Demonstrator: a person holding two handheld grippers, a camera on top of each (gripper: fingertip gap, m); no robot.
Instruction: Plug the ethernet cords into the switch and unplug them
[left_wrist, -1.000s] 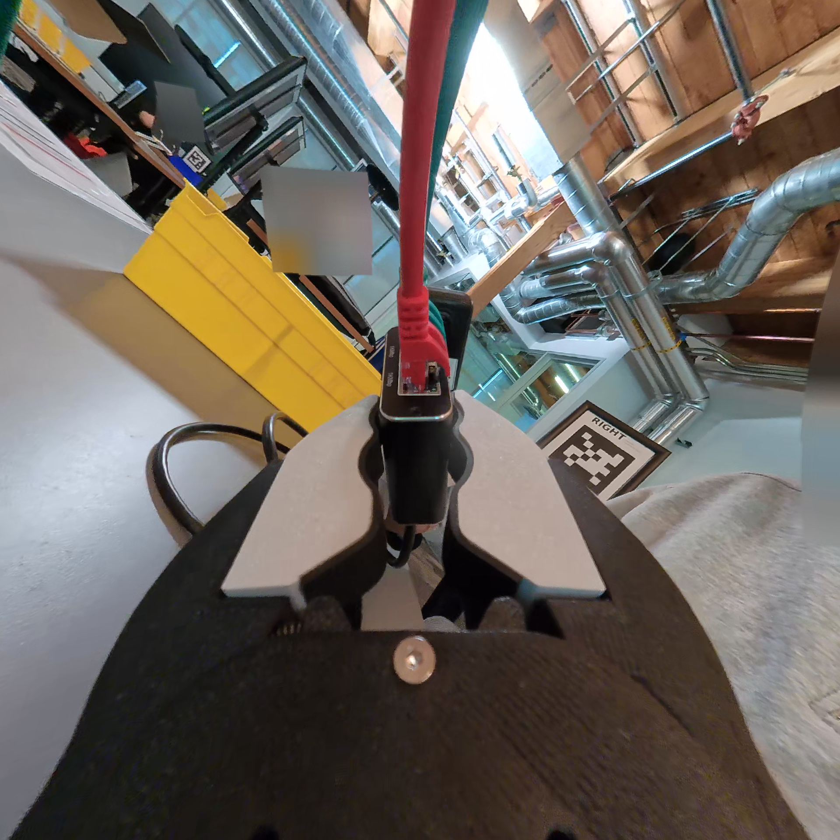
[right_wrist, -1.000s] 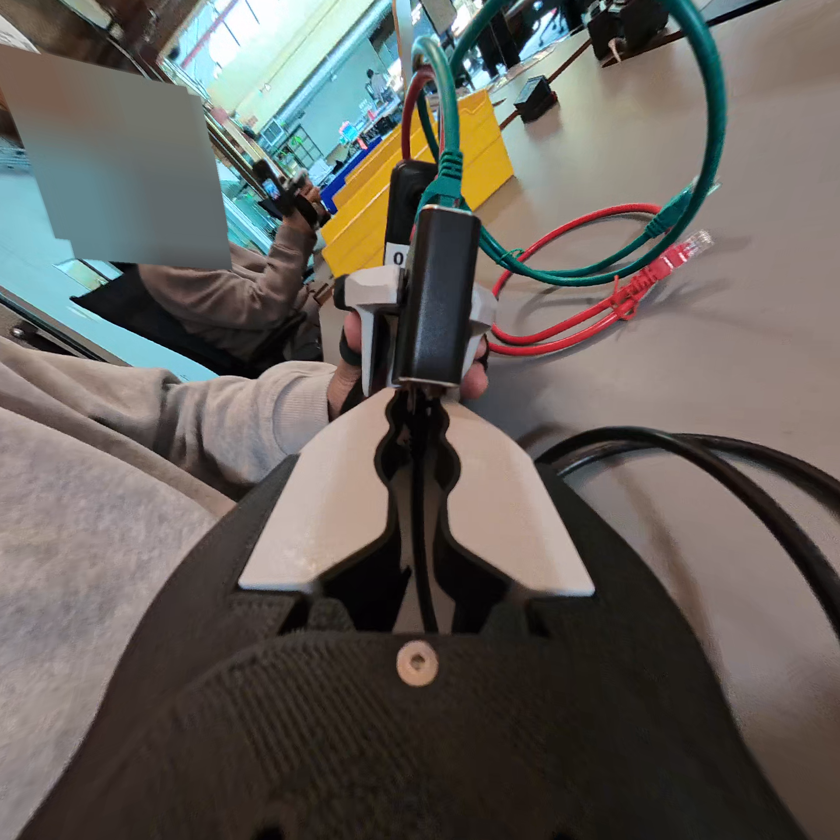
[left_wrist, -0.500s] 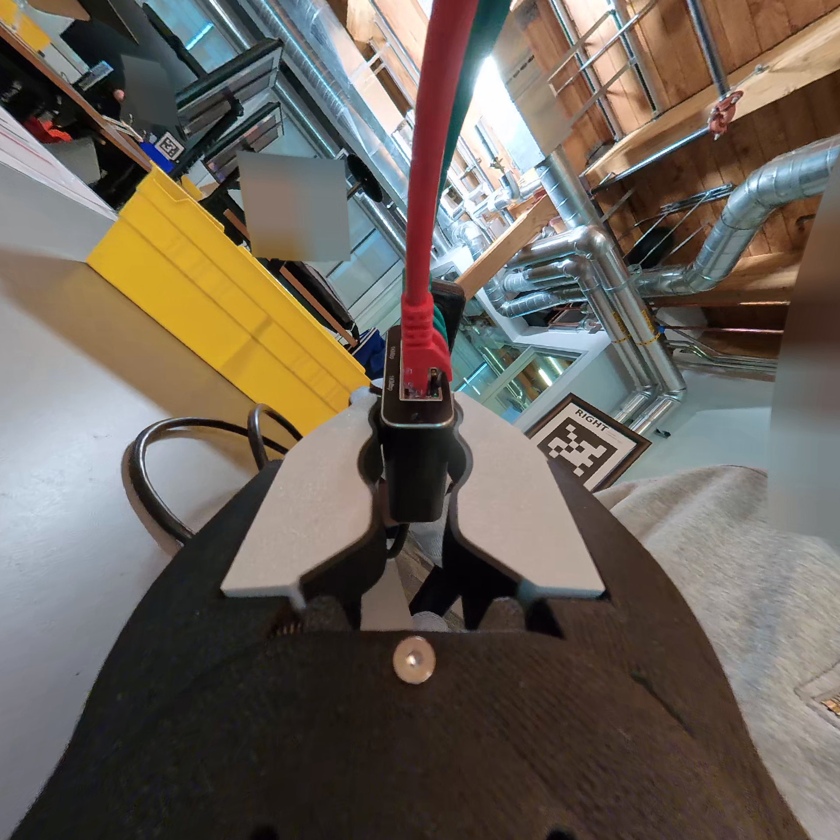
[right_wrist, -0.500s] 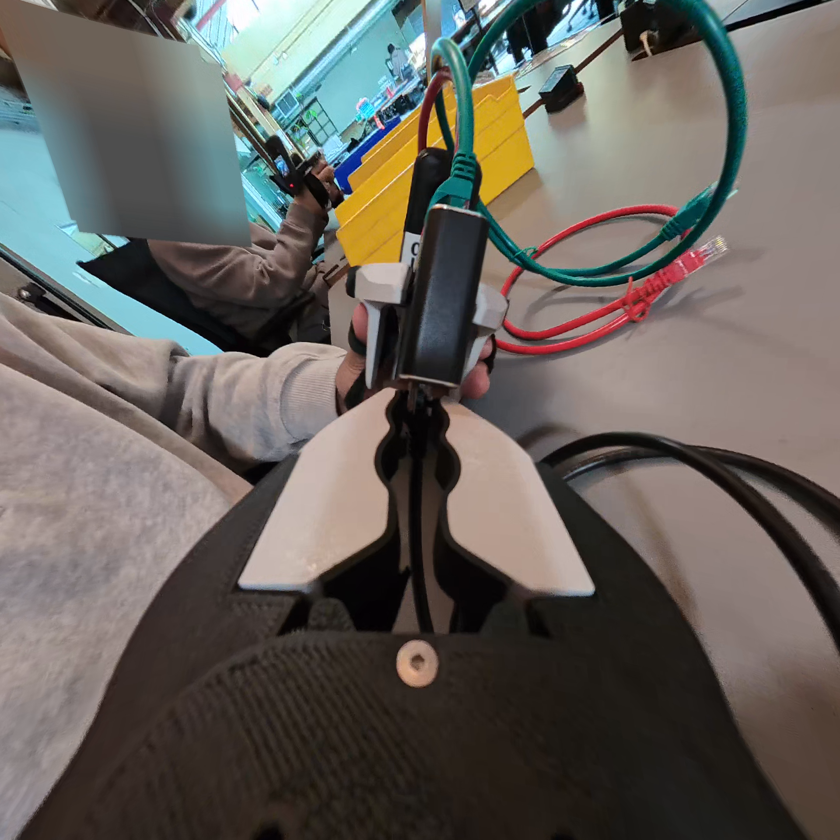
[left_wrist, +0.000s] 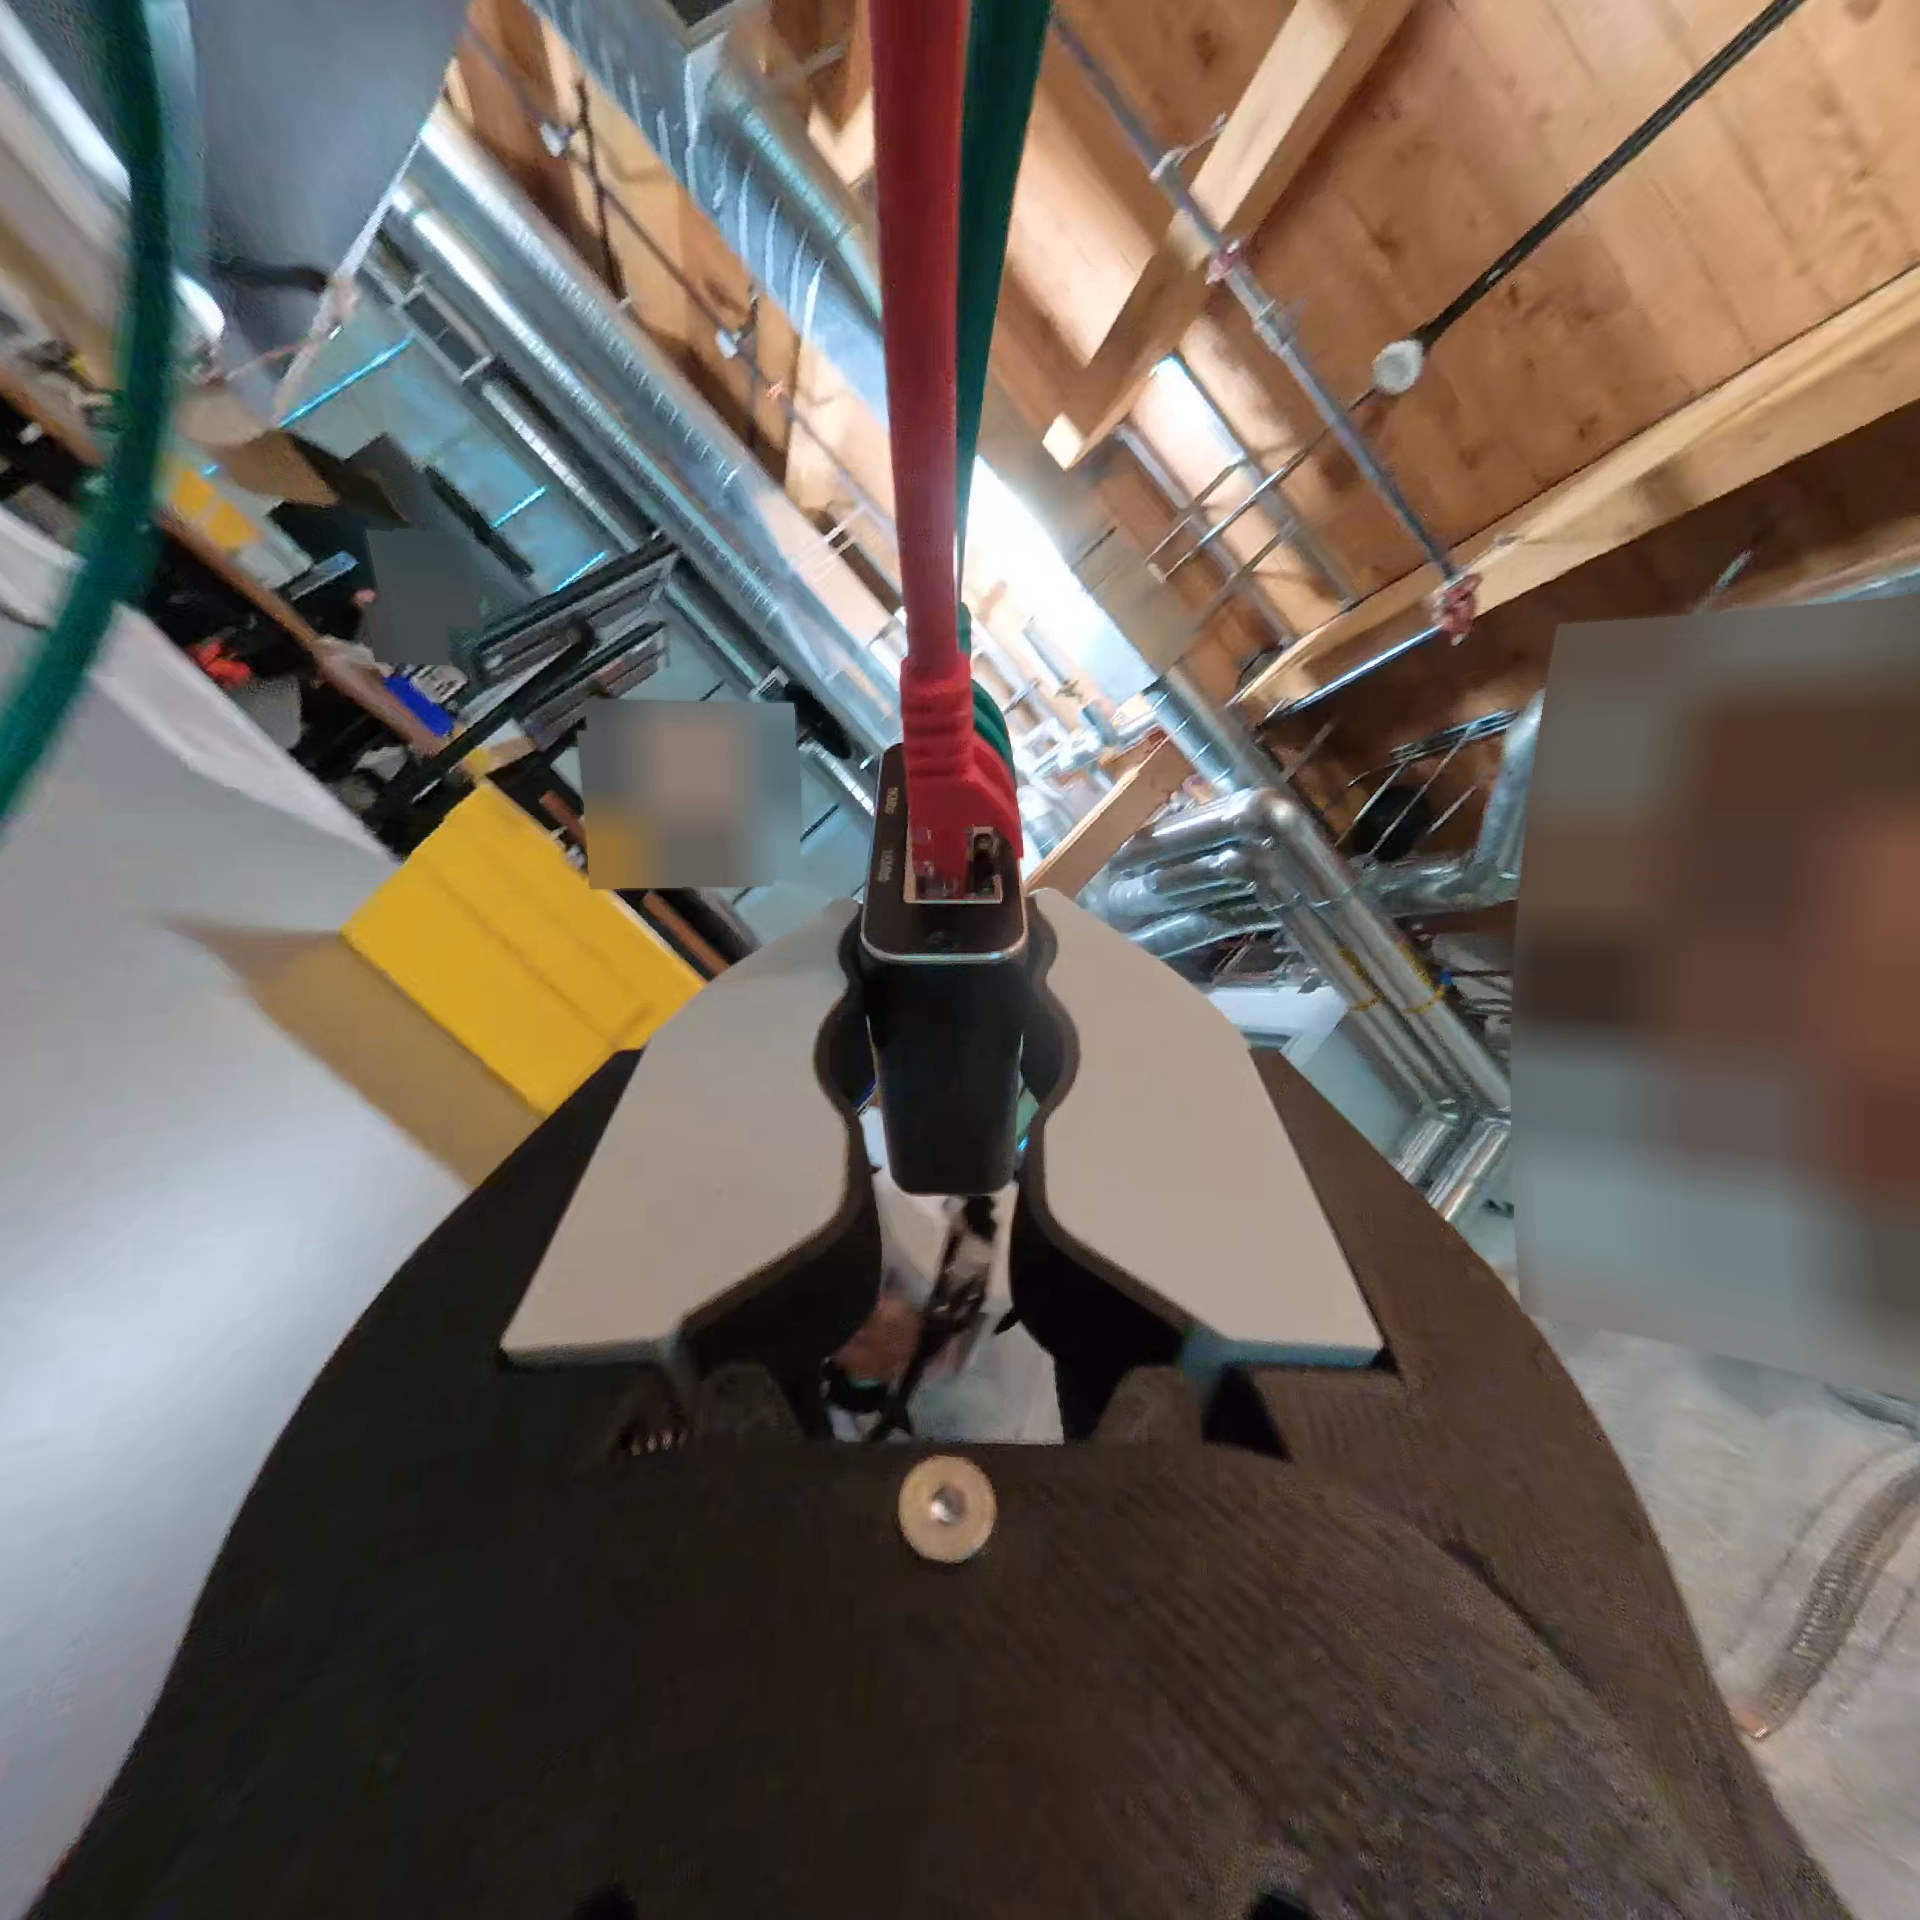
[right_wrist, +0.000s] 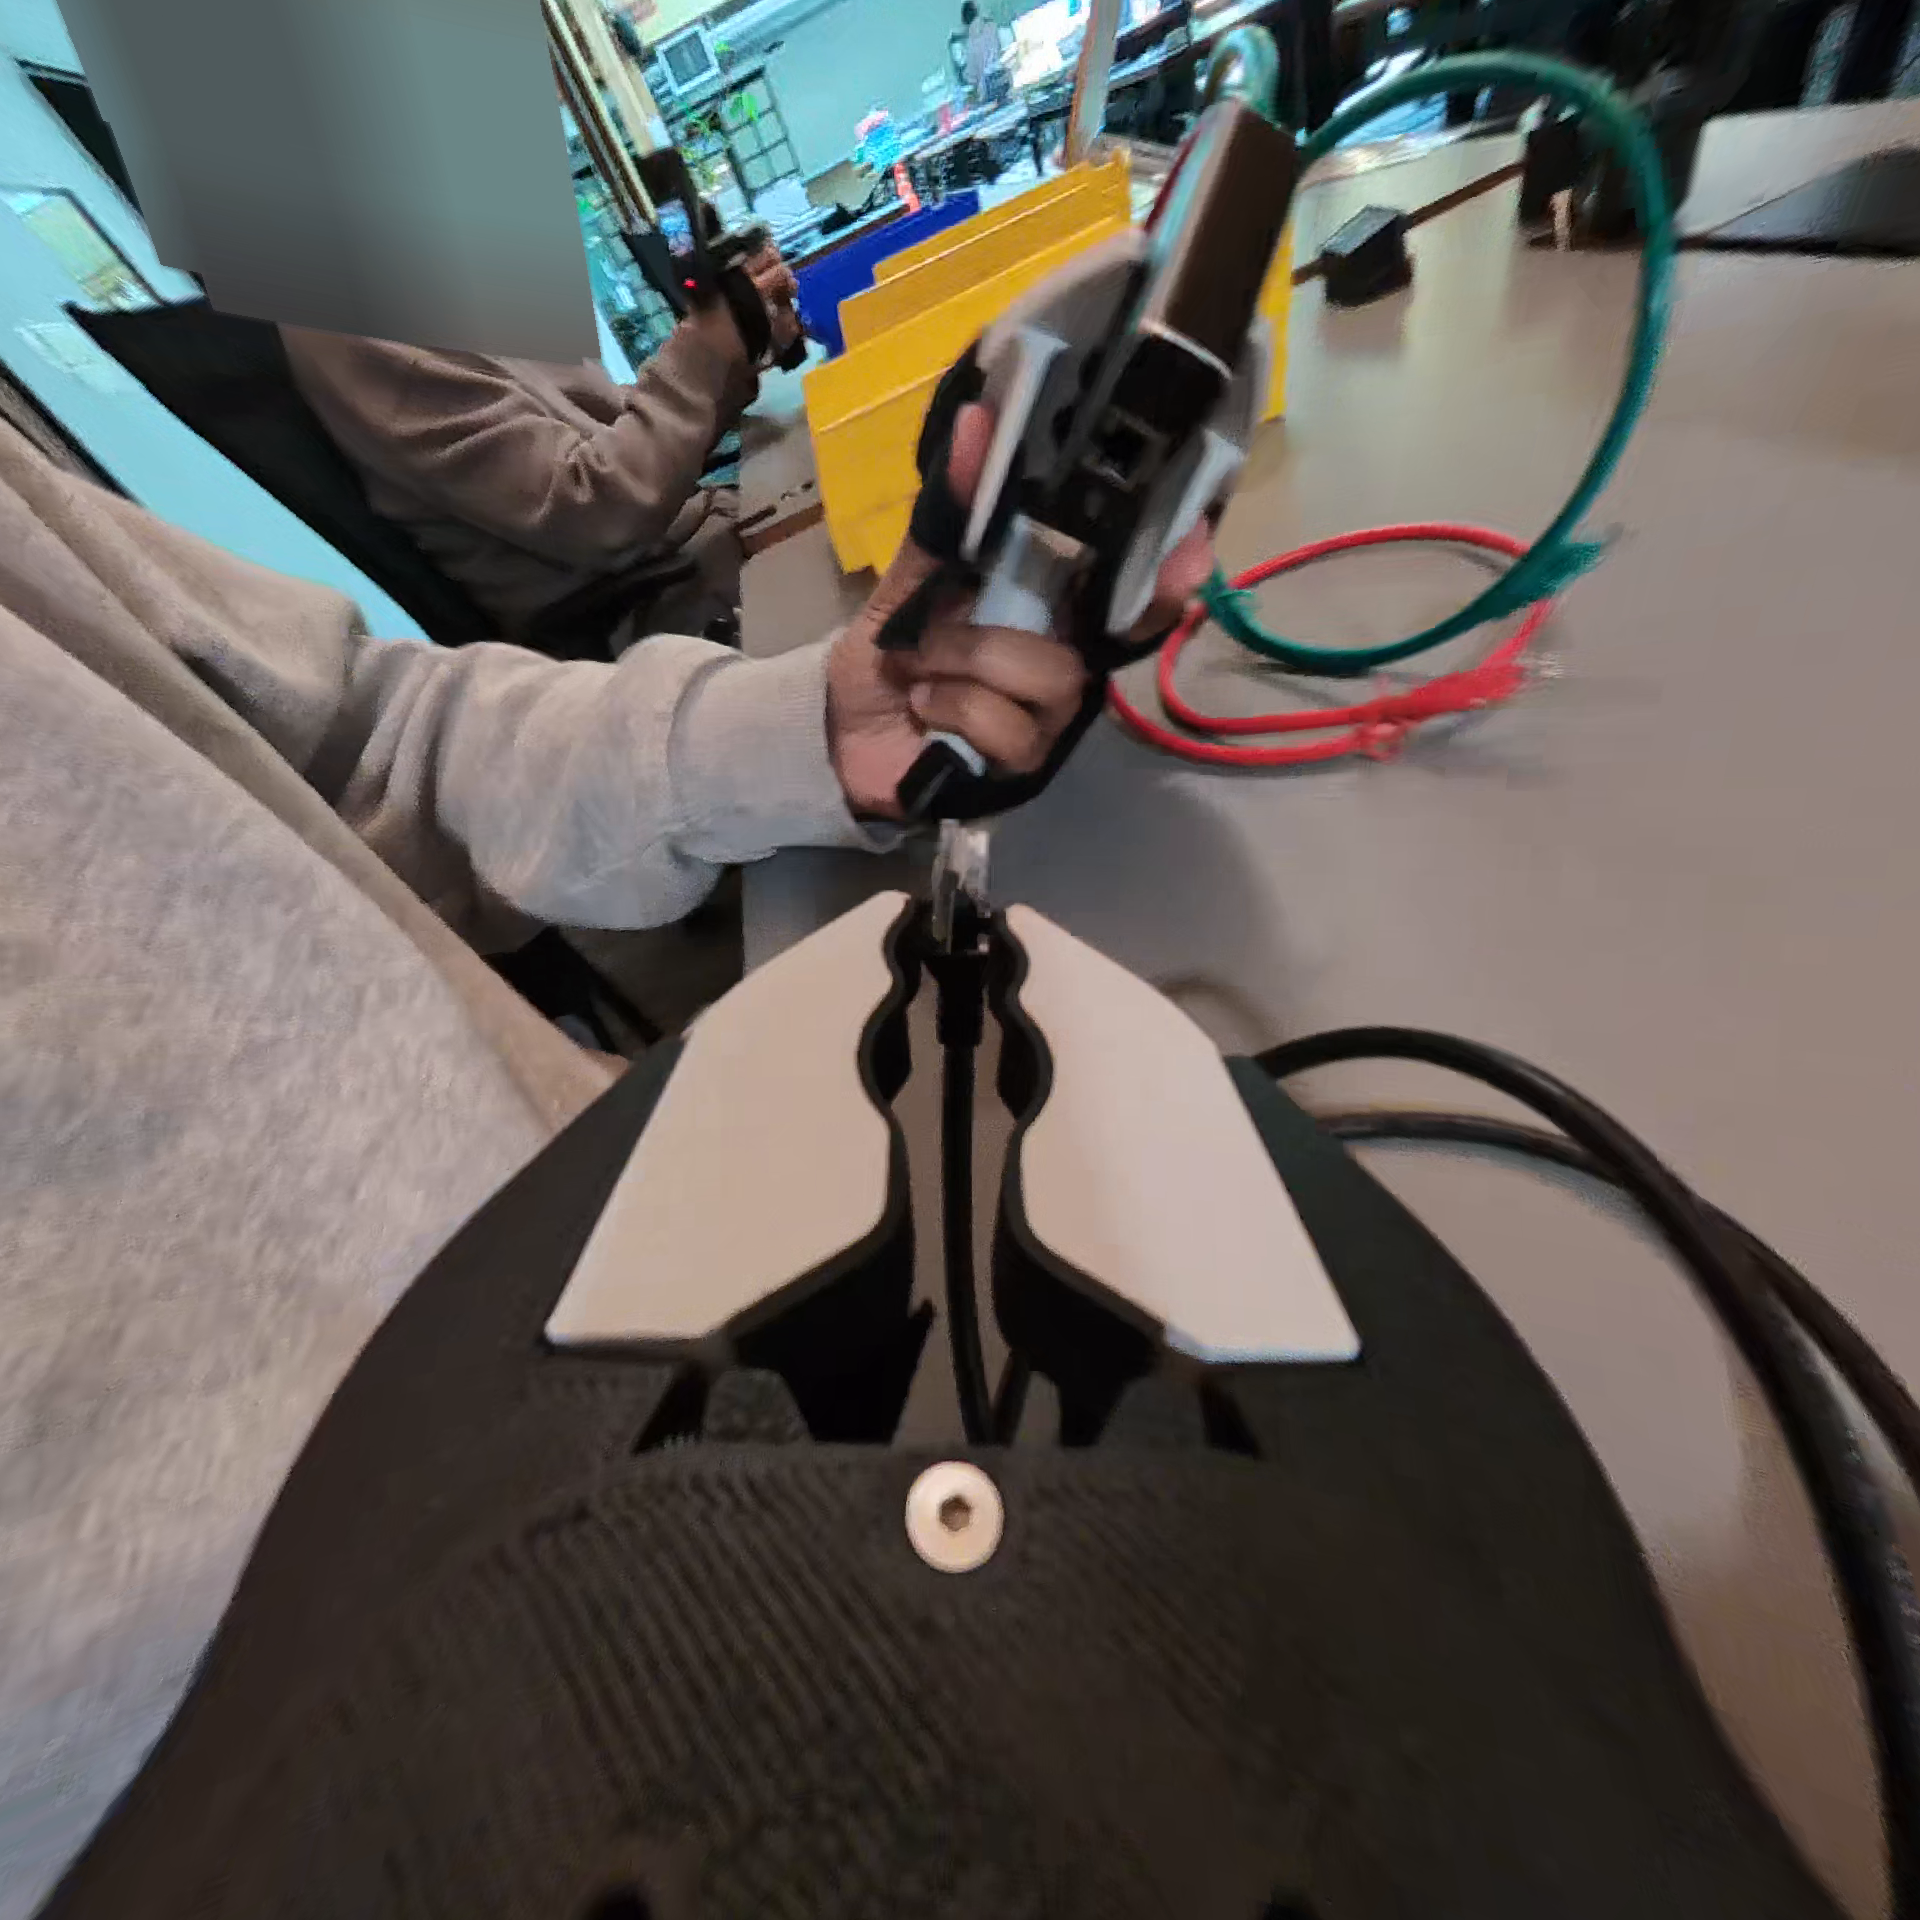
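Switch clamped in the left gripper, black plug free of it in the right.

On the grey desk (right_wrist: 1558, 935) sit yellow plastic bins (right_wrist: 935, 343), with loops of the red ethernet cord (right_wrist: 1351, 727) and green ethernet cord (right_wrist: 1621, 343) lying beside them. The left gripper (left_wrist: 943, 997) has its fingers (left_wrist: 727, 1132) closed tight on the small black rectangular switch (left_wrist: 940, 1049), held raised off the desk, with the red and green cords plugged into its far end. The right gripper (right_wrist: 948, 935) pinches the thin black ethernet cord (right_wrist: 961, 1195) just behind its clear plug (right_wrist: 961, 868), which sits at the fingertips, apart from the switch's open near port.
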